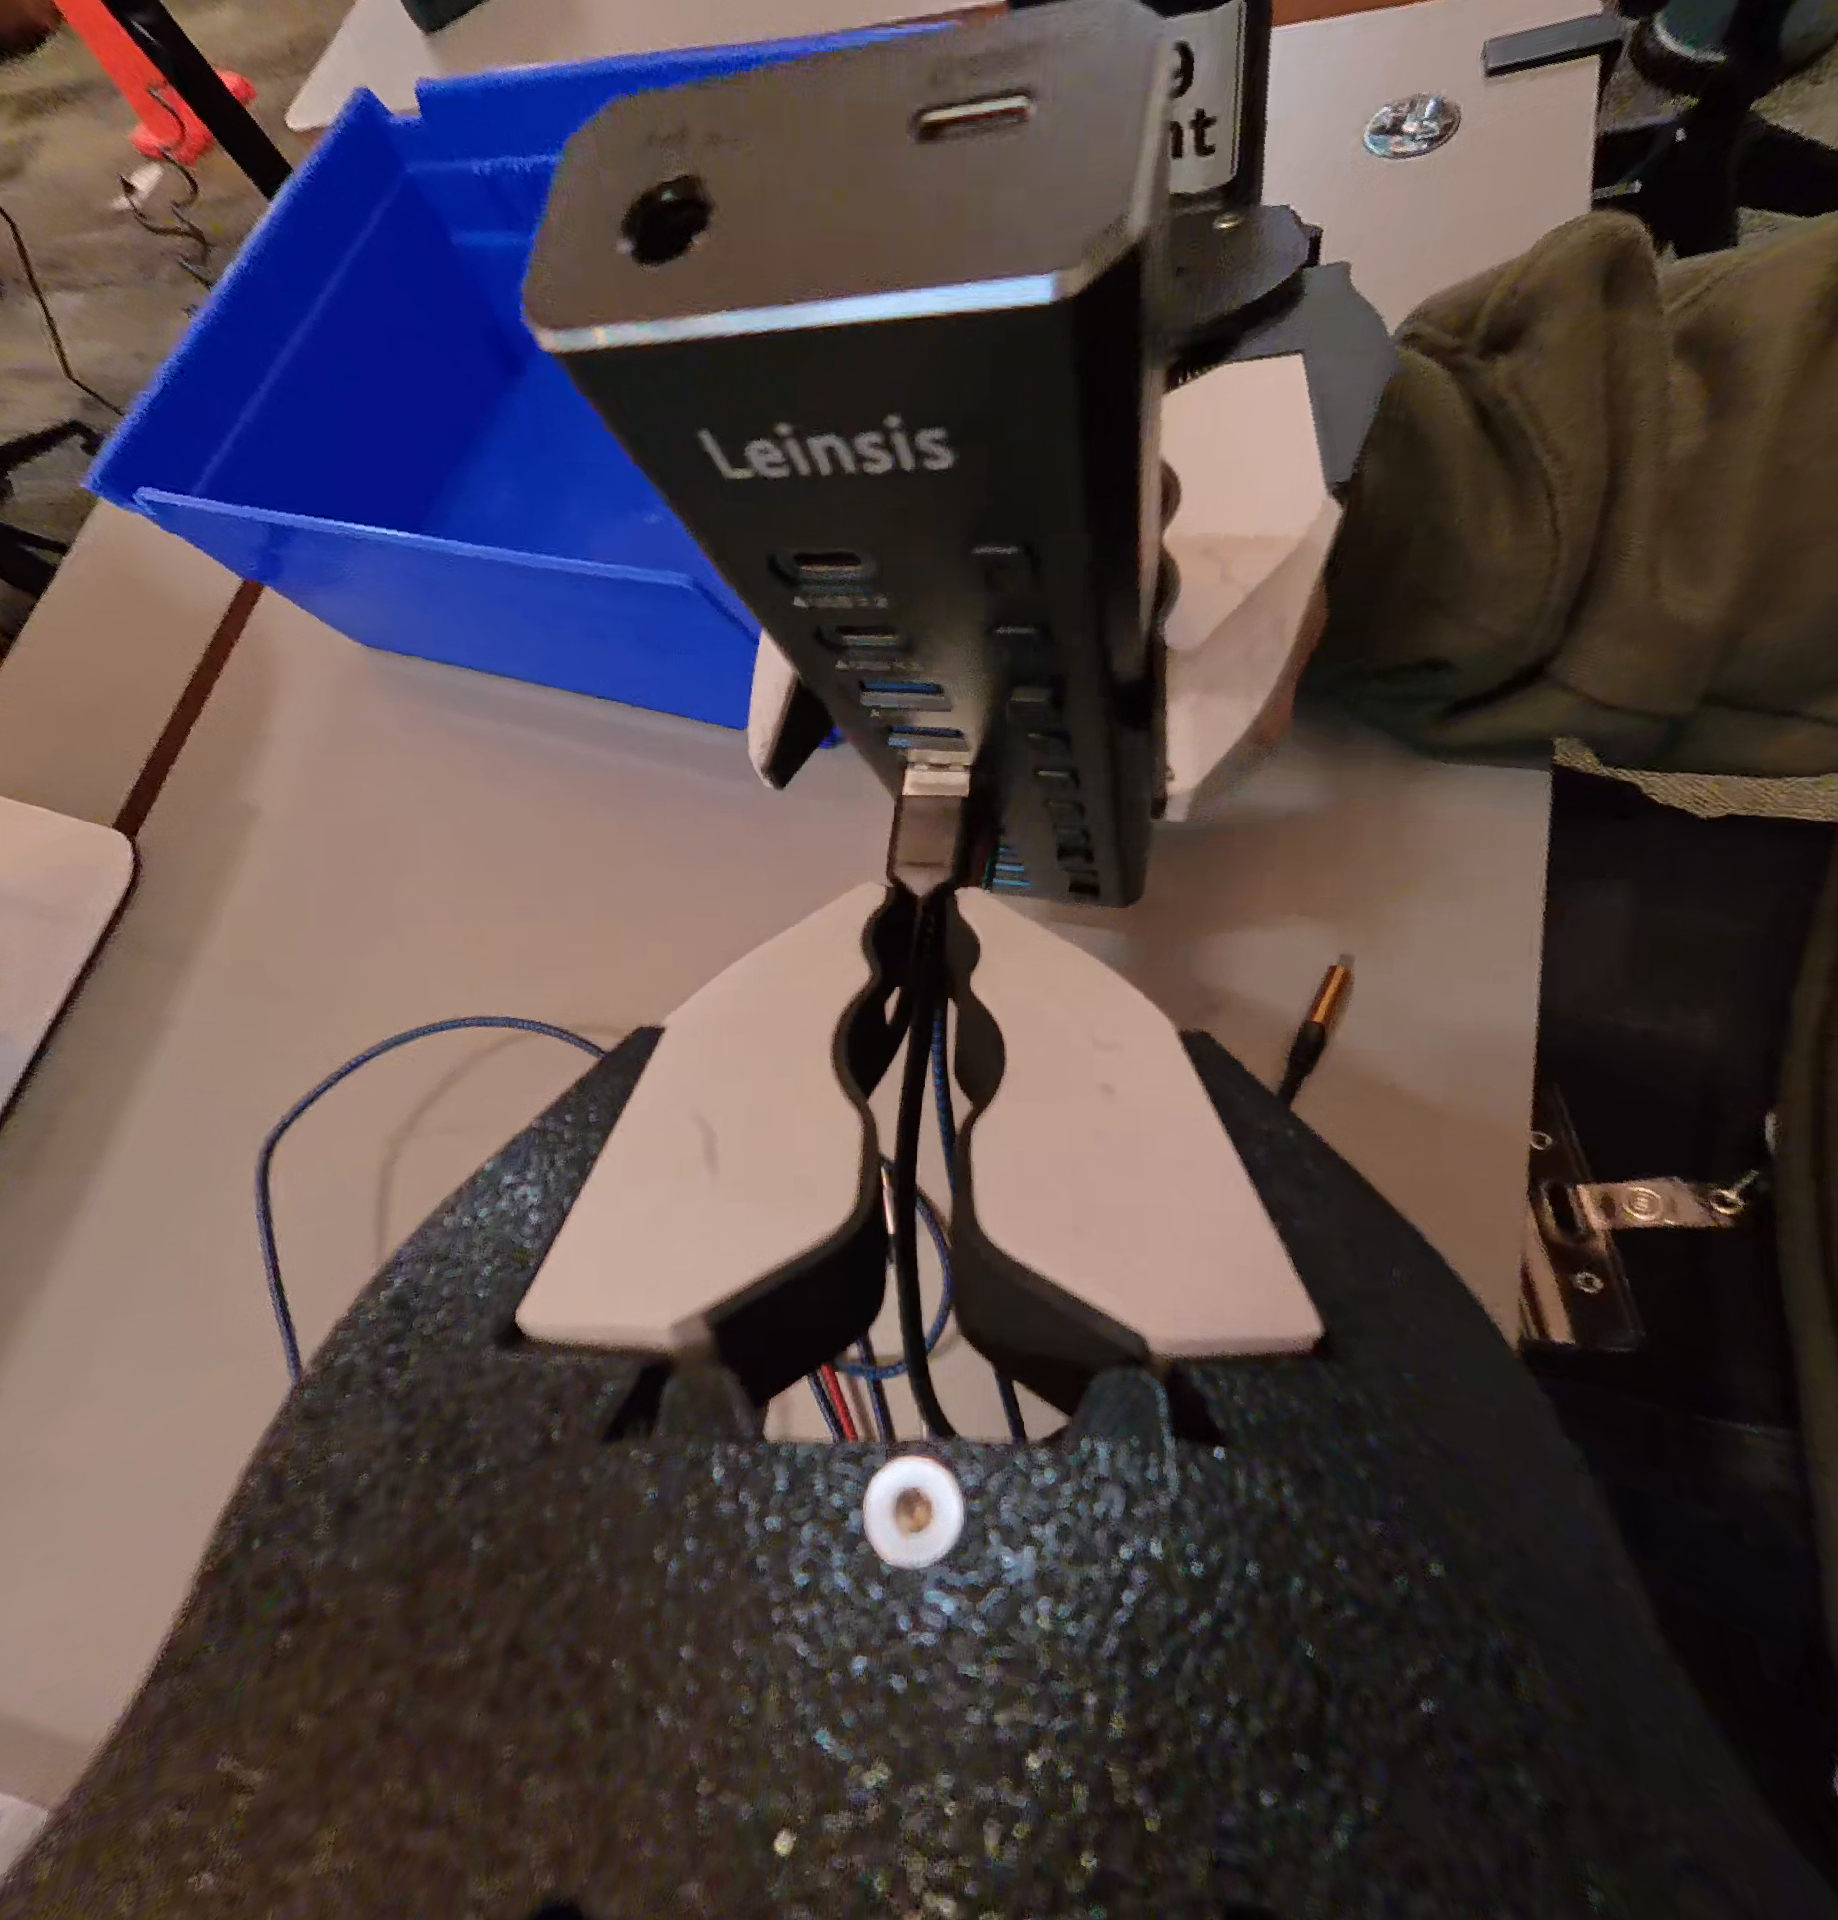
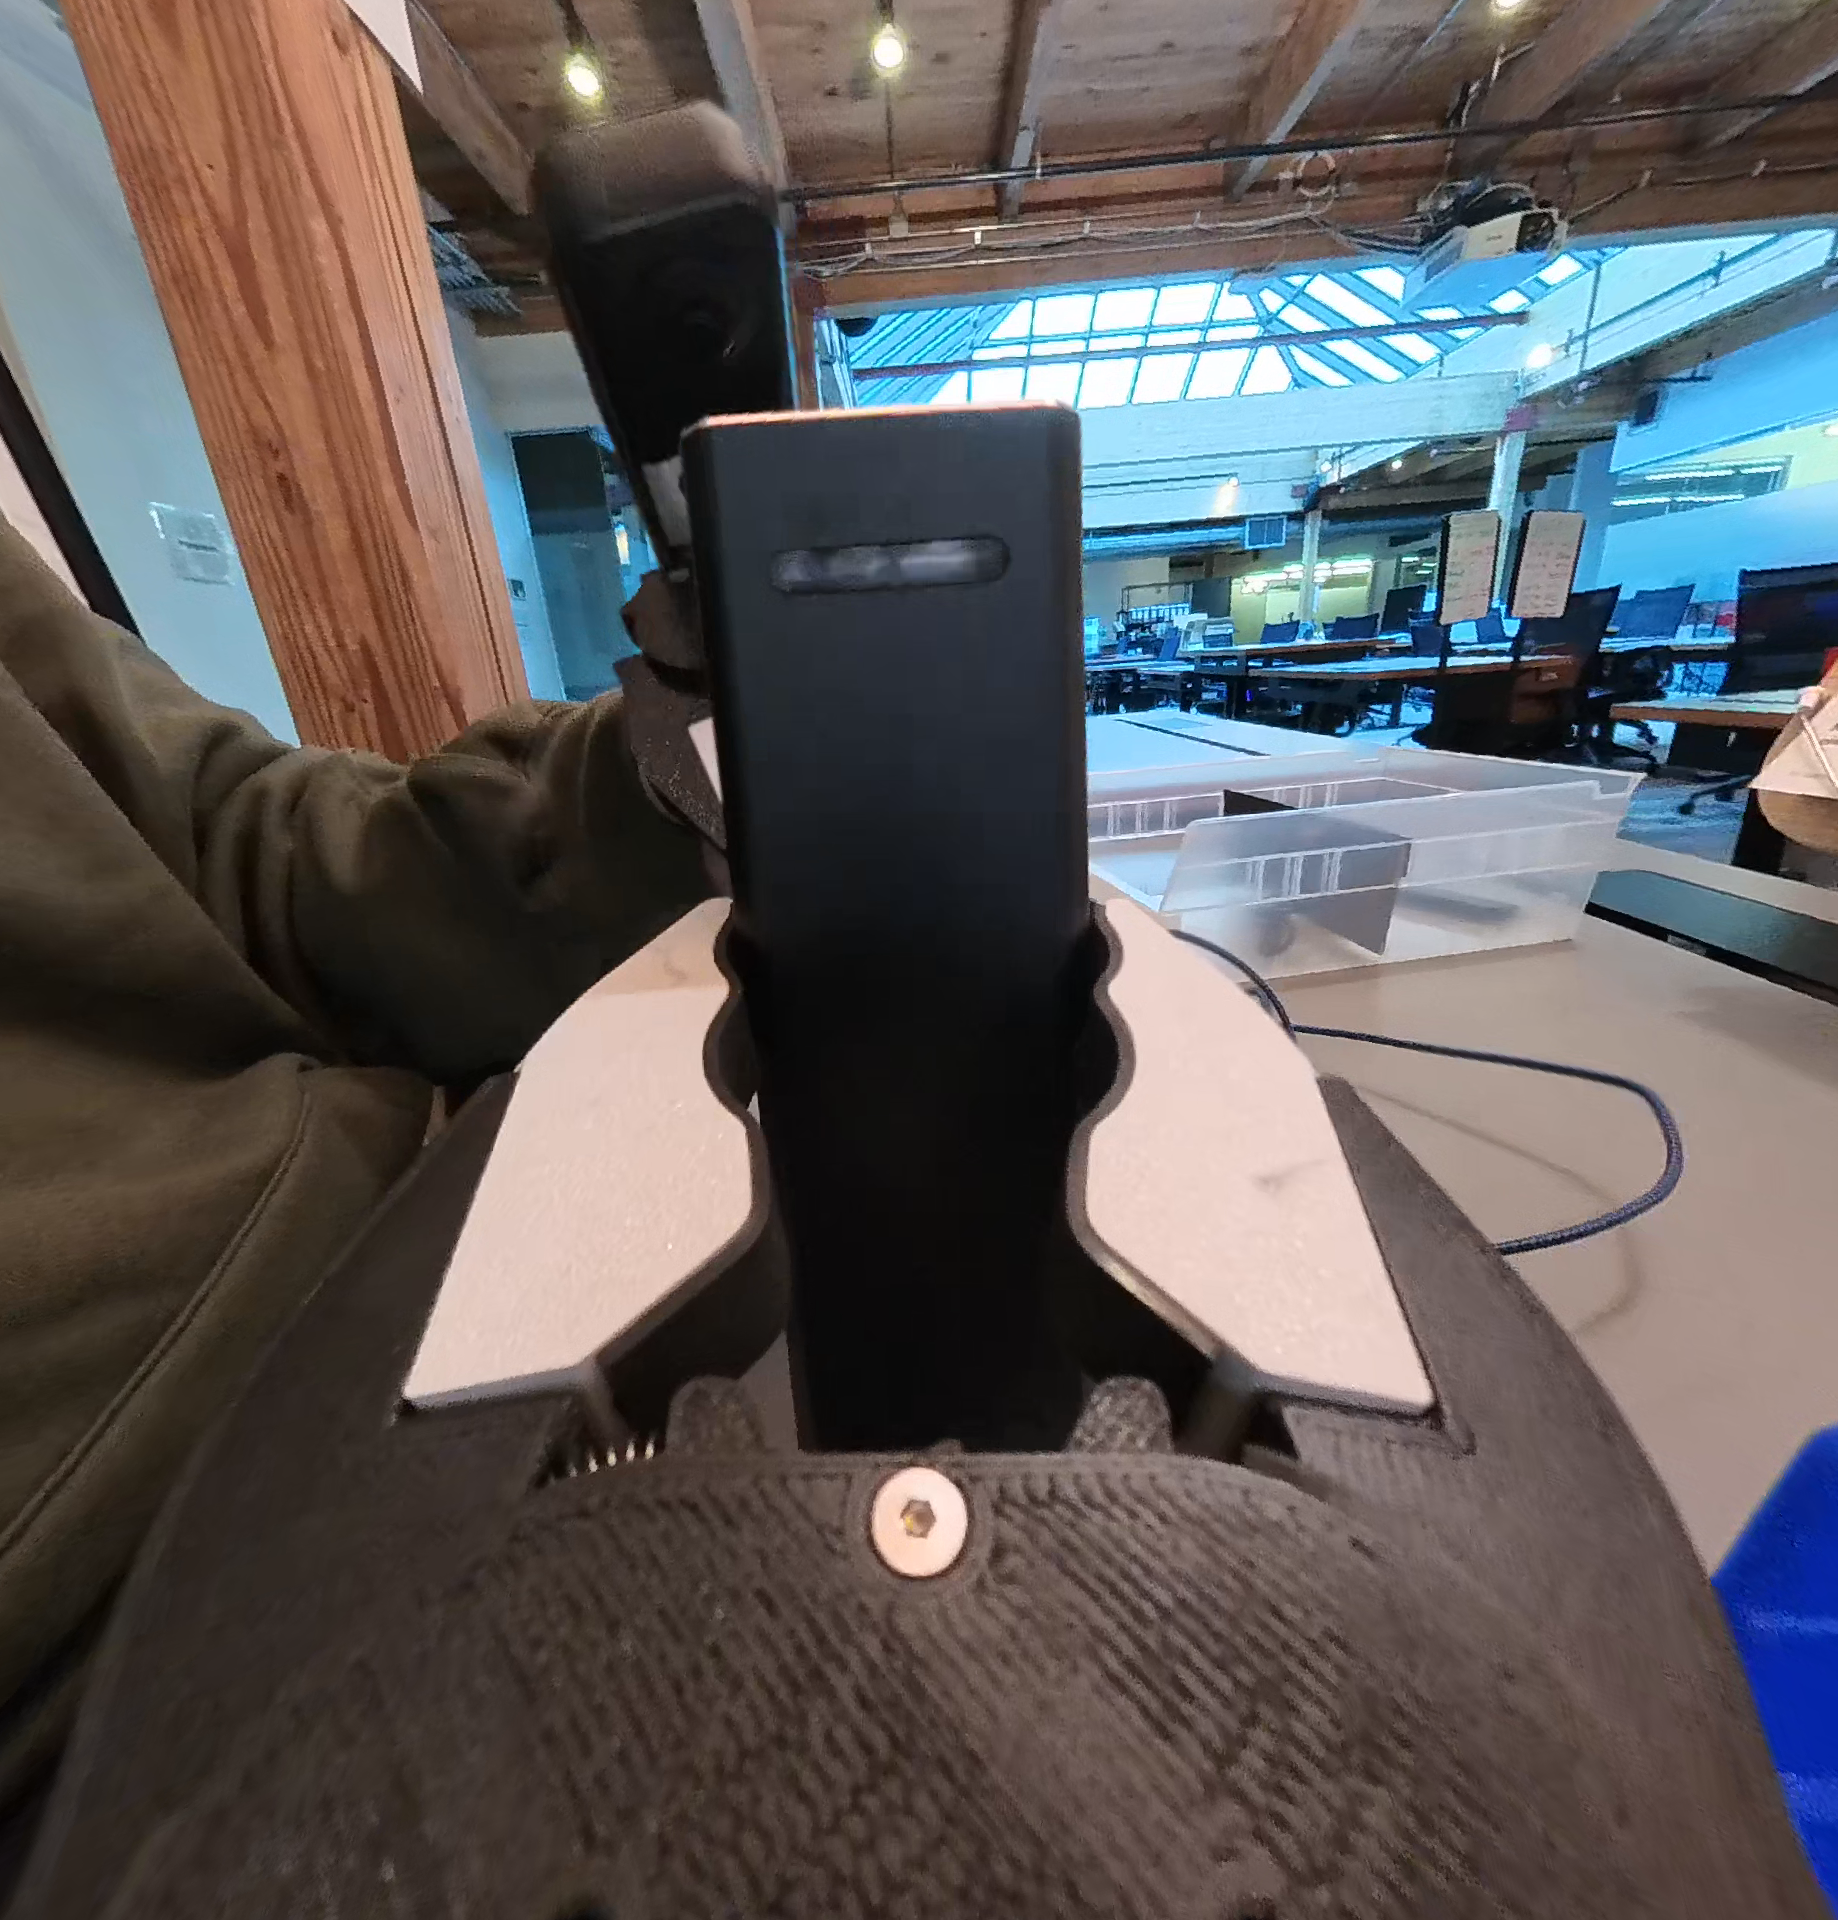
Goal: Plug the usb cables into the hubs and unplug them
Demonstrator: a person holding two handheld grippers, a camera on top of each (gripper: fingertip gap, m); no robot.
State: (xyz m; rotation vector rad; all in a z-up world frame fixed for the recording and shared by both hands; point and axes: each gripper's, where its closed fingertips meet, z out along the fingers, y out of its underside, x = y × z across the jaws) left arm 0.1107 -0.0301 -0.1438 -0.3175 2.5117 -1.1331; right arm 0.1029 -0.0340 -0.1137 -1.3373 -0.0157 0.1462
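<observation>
Hub (image 1: 873,416): black, matte, slab-shaped, 2 port columns, standing clamped in right gripper (image 2: 910,977) above grey table (image 1: 458,883). Left gripper (image 1: 923,891) is pinching silver plug (image 1: 930,821) of black cable (image 1: 915,1195), seated at a port. Advice: be keeping plug square, hub steady. Blue plastic bin (image 1: 375,416) is sitting behind.
</observation>
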